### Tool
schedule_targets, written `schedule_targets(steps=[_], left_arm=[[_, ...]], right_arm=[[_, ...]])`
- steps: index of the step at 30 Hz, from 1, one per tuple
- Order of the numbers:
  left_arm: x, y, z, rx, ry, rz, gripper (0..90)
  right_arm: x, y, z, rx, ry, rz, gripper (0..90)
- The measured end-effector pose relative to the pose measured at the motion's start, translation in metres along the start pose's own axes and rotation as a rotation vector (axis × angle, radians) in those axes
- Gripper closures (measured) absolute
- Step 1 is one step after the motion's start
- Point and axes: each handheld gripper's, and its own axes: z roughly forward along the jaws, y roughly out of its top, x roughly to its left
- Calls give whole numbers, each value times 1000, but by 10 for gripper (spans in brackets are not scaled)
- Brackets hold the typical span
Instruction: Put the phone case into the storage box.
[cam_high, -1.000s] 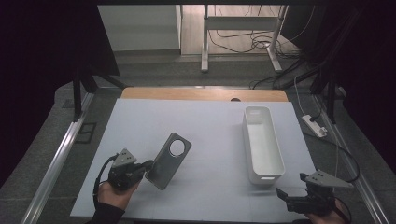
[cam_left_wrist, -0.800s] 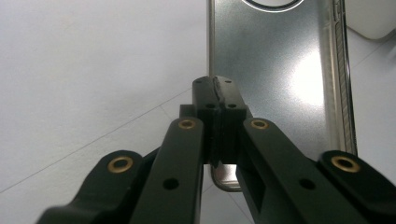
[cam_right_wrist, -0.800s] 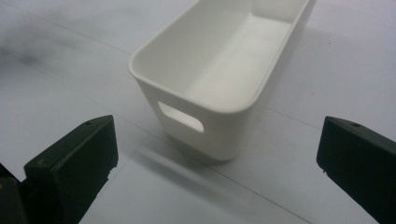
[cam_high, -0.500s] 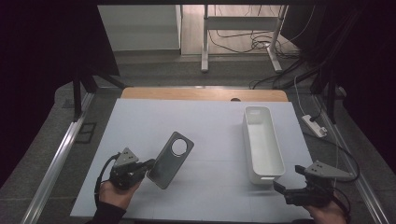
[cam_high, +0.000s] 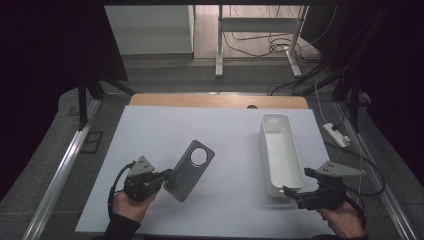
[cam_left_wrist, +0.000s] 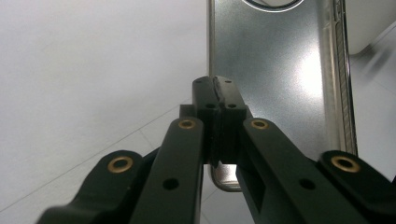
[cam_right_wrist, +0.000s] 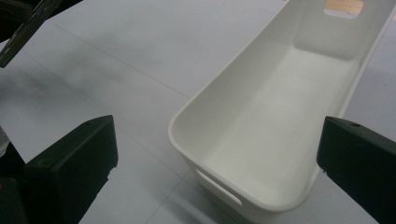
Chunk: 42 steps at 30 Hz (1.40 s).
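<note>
1. Nearest the person, the left gripper (cam_high: 167, 176) has its jaws pressed together on the edge of a grey phone case (cam_high: 189, 170), as the left gripper view shows, with the case (cam_left_wrist: 275, 70) running away from the jaw tips. The pick-up looks done: the case is held tilted over the near-left part of the white table (cam_high: 220, 130) rather than lying flat on it.
2. Also near, at the right, the right gripper (cam_high: 289, 190) has its jaws spread wide and holds nothing. It sits just beside the near end of the white bin (cam_high: 280, 150); in the right gripper view that near rim (cam_right_wrist: 243, 154) lies between the two jaws without touching them.
3. Farther out, the bin runs lengthwise away from the person and is empty.
4. Judging from this, the case is meant for the bin, and it is well apart from it. Left to do: steady or take the bin, carry the case across, let it go inside.
</note>
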Motion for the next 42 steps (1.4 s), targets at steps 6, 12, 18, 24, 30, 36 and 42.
schedule_targets(steps=[6,12,18,24,30,36,42], left_arm=[[-2,6,3,-3,-6,7,893],[-4,10,5,-6,-6,14,894],[-5,12,6,-13,-9,16,894],[-6,15,8,-19,-17,15,894],[-10,21,12,-22,-31,23,893],[-13,25,18,-18,-40,33,894],[-15,28,22,-19,-46,38,894]], right_arm=[[-2,7,11,3,48,-10,0],[0,17,24,0,93,-14,0],[6,24,33,2,119,-12,0],[11,28,42,14,143,0,0],[18,33,53,24,173,14,0],[25,36,65,45,185,10,0],[33,38,76,59,208,9,0]])
